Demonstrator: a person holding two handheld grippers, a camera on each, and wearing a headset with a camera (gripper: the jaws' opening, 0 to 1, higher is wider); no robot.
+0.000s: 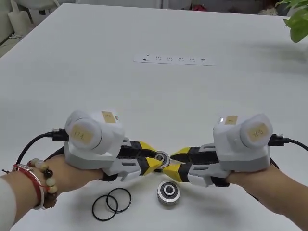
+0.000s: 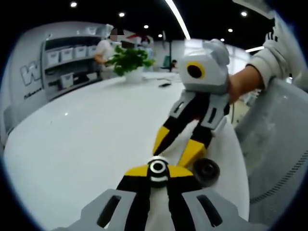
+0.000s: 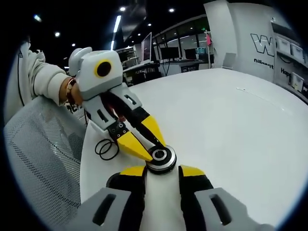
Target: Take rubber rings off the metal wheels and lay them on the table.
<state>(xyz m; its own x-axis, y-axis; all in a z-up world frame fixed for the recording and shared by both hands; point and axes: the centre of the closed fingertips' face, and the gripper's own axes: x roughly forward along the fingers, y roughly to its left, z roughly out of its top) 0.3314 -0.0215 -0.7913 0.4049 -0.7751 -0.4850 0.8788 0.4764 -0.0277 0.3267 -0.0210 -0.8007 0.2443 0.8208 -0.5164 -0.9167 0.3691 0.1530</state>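
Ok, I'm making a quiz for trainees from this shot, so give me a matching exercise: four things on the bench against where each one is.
Things:
1. wheel nearest the person
2. other wheel
3. rubber rings
4. power strip

Places:
A. far side of the table
B. clamped in the left gripper's tongs
C. lying free on the table, below the grippers
D. overlapping each other on the table

Pairs: 1-C, 2-B, 3-D, 4-A
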